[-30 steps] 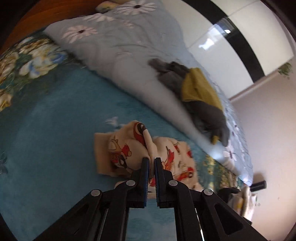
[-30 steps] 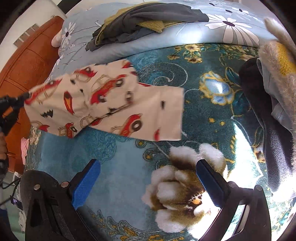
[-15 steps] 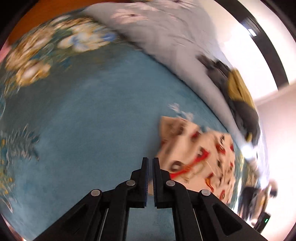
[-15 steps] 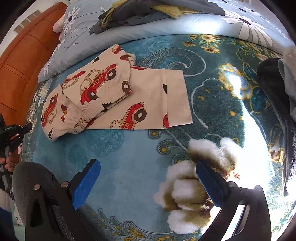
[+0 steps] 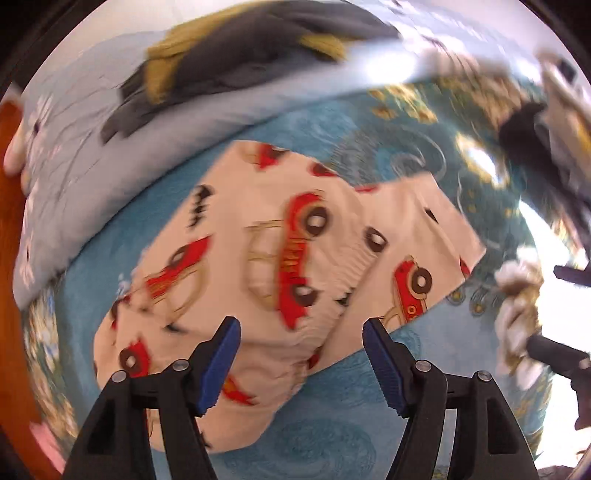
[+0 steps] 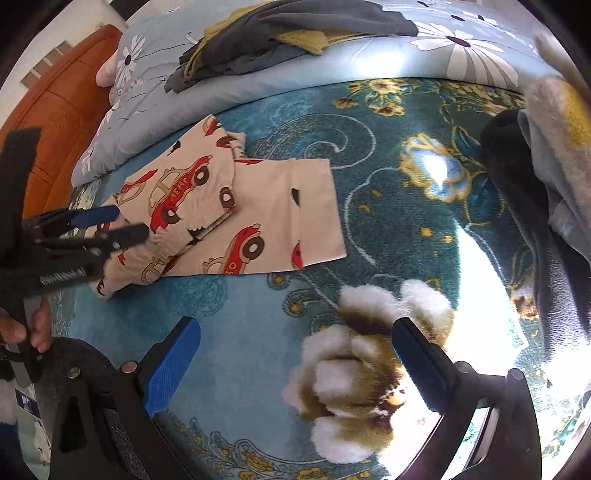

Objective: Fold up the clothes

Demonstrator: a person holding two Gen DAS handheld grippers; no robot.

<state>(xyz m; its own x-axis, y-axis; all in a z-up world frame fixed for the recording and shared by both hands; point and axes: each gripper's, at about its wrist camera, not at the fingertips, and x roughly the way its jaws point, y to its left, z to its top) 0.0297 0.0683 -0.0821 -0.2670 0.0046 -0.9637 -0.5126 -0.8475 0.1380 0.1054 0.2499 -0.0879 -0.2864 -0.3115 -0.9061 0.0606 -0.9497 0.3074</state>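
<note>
Change: lifted and stretched one second ago, car-print garment (image 6: 221, 210) now down flat on the bed; left gripper (image 5: 301, 363), pinched shut half a second ago, now spread wide.
Garment: cream cotton with red cars, doubled over, gathered waistband on top of one leg panel; lying mid-blanket, just in front of the left gripper.
Handling: likely light, limp, no slip; wrinkles easily; best pinched at the hem edge or a waistband corner, both layers together.
Right gripper (image 6: 295, 360): wide apart, holding nothing, well clear of the garment.
Surface: plush teal floral blanket (image 6: 369, 192), soft, some drag.
Surroundings: grey-blue flowered duvet (image 6: 369, 62) behind with a dark and mustard clothes pile (image 6: 280, 33); more dark clothes (image 6: 517, 192) at right; wooden headboard (image 6: 55, 110) at left.
</note>
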